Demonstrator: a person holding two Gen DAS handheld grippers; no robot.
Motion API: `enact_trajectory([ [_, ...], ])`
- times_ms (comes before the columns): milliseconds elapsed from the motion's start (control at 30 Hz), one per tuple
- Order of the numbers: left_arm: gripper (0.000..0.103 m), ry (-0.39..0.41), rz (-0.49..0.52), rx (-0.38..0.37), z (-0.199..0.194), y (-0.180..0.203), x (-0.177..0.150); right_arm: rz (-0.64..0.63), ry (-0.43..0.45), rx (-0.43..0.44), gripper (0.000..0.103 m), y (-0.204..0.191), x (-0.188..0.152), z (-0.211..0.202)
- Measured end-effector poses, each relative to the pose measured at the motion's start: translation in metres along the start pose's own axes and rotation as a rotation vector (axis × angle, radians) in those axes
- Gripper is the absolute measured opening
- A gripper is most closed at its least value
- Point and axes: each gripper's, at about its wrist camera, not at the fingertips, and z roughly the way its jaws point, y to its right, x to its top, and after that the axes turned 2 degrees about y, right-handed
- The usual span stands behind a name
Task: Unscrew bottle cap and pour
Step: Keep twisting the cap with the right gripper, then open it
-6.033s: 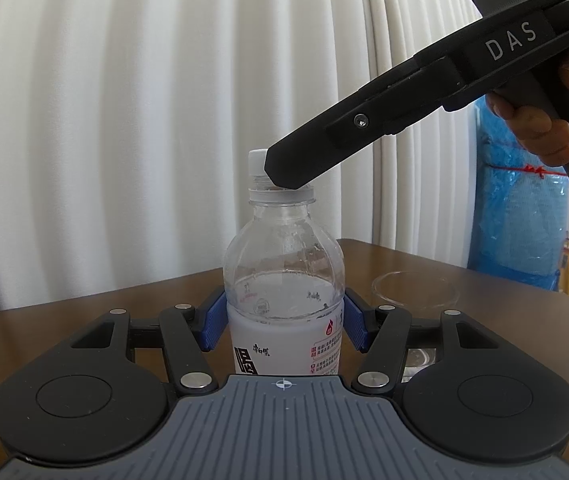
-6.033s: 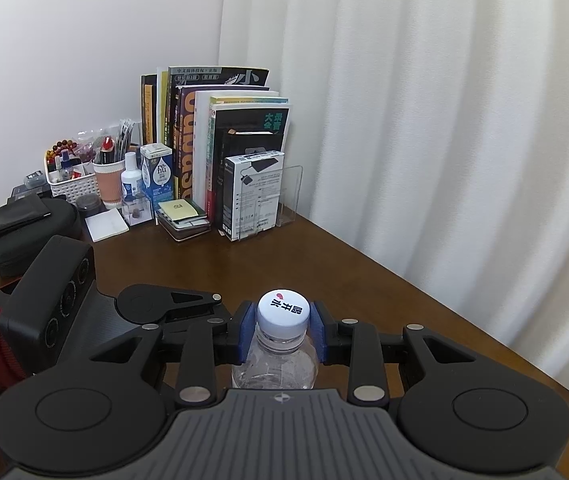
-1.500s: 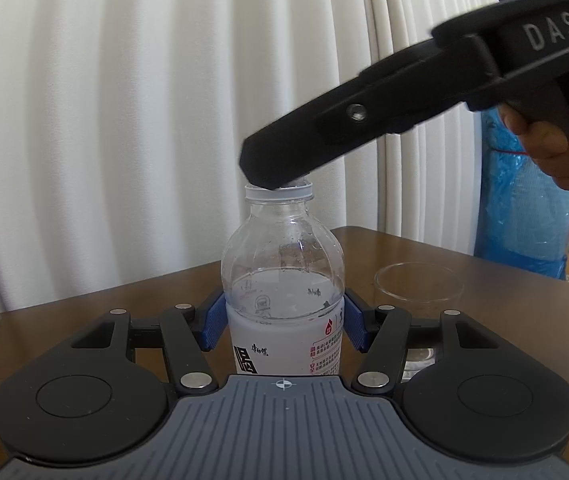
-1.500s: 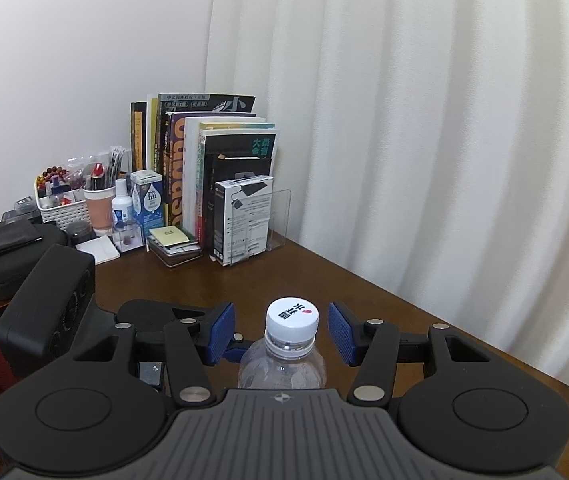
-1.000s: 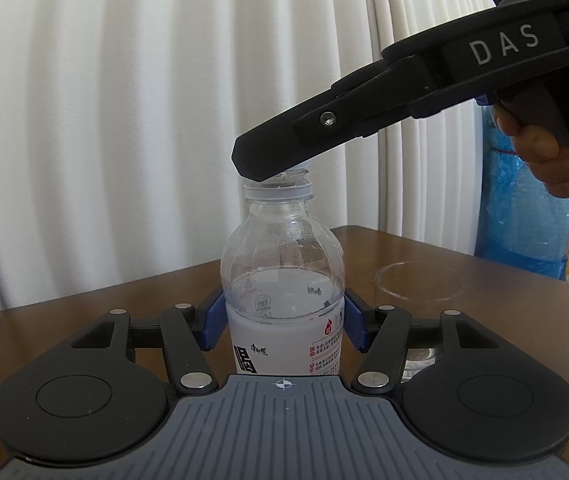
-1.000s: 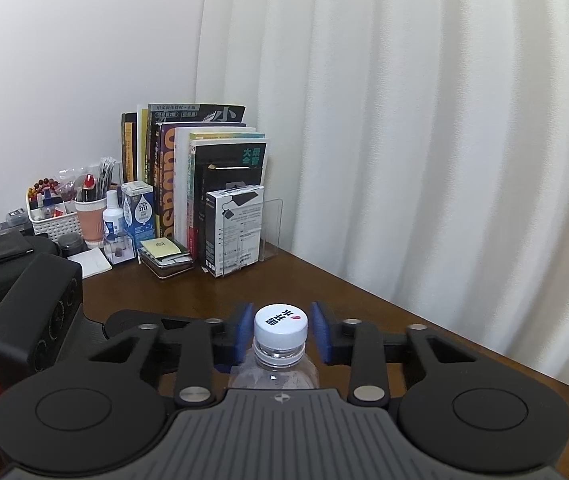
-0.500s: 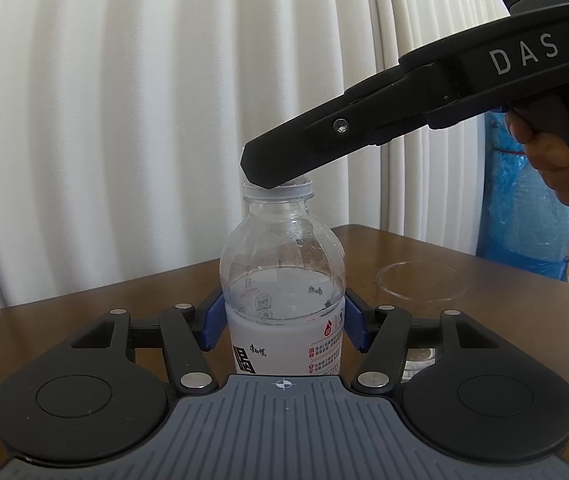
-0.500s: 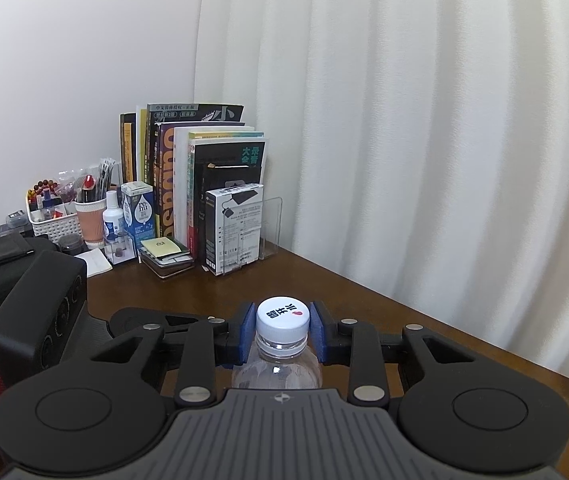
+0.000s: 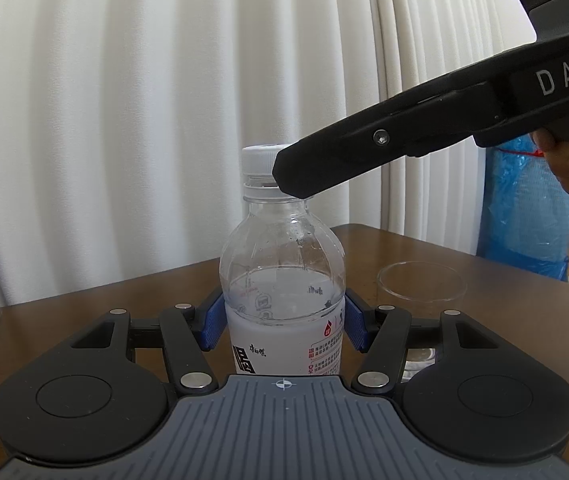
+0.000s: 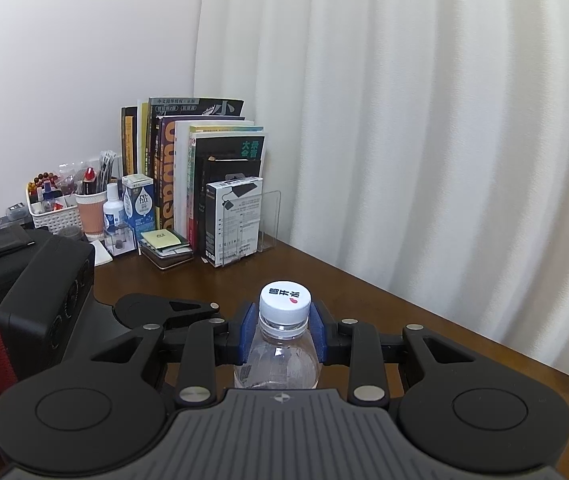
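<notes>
Bottle (image 9: pixel 282 300): my left gripper (image 9: pixel 282 322) clamps its body (anchoring against twist). Cap (image 10: pixel 285 300): my right gripper (image 10: pixel 283 330) pinches it. Glass (image 9: pixel 421 282), 2 o'clock, awaits pouring.

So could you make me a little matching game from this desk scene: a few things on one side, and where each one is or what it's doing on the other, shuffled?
Things:
1. bottle cap
2. bottle
3. glass
4. books

Places or states:
A. standing on the table to the right of the bottle, not held
B. upright in a row near the wall corner
C. pinched between the right gripper's blue pads
D. body clamped by the left gripper, partly filled

Pairs: 1-C, 2-D, 3-A, 4-B
</notes>
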Motion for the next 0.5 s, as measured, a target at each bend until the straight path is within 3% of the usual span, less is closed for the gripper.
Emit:
enact_trajectory([
  [167,0.059,0.0,-0.002,-0.001,0.001,-0.002,0.0,0.003,0.007,-0.005,0.042,-0.002,0.005,0.007],
  [500,0.059,-0.001,0.001,0.001,0.001,-0.004,-0.001,0.027,0.018,-0.02,0.041,-0.003,0.003,0.016],
])
